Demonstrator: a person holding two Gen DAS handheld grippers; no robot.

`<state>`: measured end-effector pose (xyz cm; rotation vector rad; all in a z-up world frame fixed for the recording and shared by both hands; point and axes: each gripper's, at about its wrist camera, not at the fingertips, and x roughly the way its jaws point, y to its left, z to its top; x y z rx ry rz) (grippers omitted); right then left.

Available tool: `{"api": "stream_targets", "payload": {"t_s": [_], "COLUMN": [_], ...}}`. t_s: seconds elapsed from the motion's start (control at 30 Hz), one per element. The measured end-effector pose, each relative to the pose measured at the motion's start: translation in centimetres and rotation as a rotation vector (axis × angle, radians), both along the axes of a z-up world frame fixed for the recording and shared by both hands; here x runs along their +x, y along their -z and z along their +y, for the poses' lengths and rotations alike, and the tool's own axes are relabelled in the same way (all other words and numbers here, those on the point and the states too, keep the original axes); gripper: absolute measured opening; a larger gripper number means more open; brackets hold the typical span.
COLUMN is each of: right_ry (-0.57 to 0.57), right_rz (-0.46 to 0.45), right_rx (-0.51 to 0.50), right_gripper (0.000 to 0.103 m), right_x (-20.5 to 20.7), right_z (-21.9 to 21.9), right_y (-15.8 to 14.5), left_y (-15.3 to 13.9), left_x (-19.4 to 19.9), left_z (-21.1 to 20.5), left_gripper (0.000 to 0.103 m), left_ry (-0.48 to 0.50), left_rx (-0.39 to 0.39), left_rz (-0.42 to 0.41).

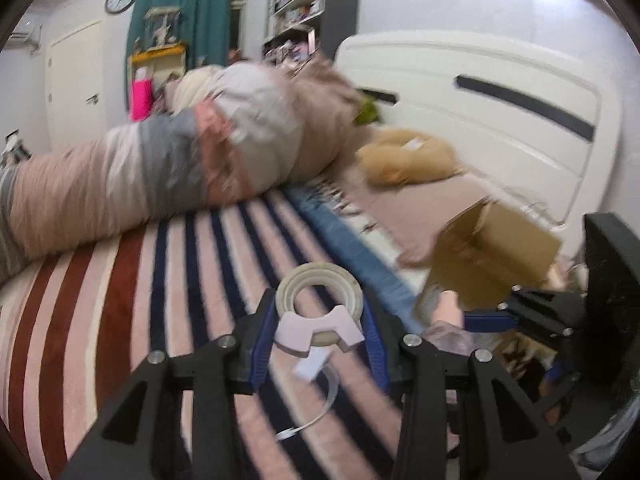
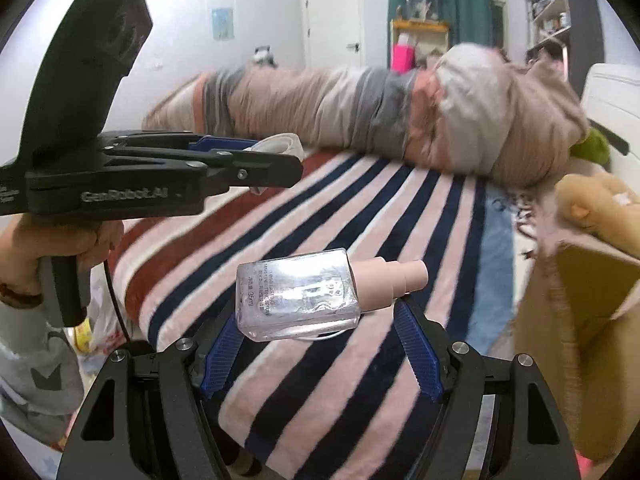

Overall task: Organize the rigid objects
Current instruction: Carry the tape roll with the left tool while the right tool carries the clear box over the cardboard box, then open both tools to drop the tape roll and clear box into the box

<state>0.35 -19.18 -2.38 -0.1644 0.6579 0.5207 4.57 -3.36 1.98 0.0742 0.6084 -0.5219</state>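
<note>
My left gripper [image 1: 320, 320] is shut on a white tape roll [image 1: 320, 292] with a pale pink dispenser clip [image 1: 318, 330], held above the striped blanket [image 1: 160, 300]; a loose tape tail hangs below. In the right wrist view the left gripper [image 2: 276, 160] shows from the side with the roll [image 2: 280, 142] at its tips. My right gripper [image 2: 320, 336] is shut on a clear spray bottle [image 2: 296, 292] with a pink nozzle [image 2: 392, 280], lying sideways between the blue pads. A cardboard box [image 1: 496, 248] stands to the right; it also shows in the right wrist view [image 2: 580, 344].
A long rolled quilt [image 1: 160, 168] lies across the bed's far side. A tan plush toy [image 1: 408, 156] sits by the white headboard [image 1: 480, 92]. A blue cloth [image 1: 352, 240] lies beside the blanket. Shelves, a teal curtain and a door stand behind.
</note>
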Motion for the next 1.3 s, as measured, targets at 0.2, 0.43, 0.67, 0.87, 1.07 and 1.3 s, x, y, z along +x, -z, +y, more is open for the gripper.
{"api": "stream_targets", "payload": {"t_s": [0.2, 0.43, 0.67, 0.87, 1.07, 1.3], "right_ry": [0.129, 0.302, 0.37, 0.372, 0.377, 0.367], "right_rz": [-0.07, -0.019, 0.09, 0.093, 0.077, 0.081], "right_rx": [0.029, 0.005, -0.005, 0.008, 0.026, 0.03], "right_gripper": [0.071, 0.071, 0.071, 0.076, 0.077, 0.077], "right_x": [-1.7, -1.8, -0.4, -0.8, -1.1, -1.5], "right_z": [-6.7, -15.5, -19.1, -20.0, -20.5, -20.5], "right_y": [-2.4, -1.4, 1.0, 1.4, 0.9, 0.8], "left_y": [-3.3, -2.9, -0.1, 0.8, 0.9, 1.4], "left_x": [-1.1, 0.4, 1.5, 1.9, 1.8, 1.8], "left_z": [-6.6, -16.7, -21.4, -22.6, -23.0, -23.7], "left_gripper": [0.038, 0.038, 0.038, 0.038, 0.041, 0.053], "left_ry": [0.156, 0.308, 0.344, 0.364, 0.386, 0.387], "left_rx": [-0.02, 0.018, 0.078, 0.111, 0.123, 0.141], "left_rz": [-0.038, 0.012, 0.105, 0.137, 0.163, 0.184]}}
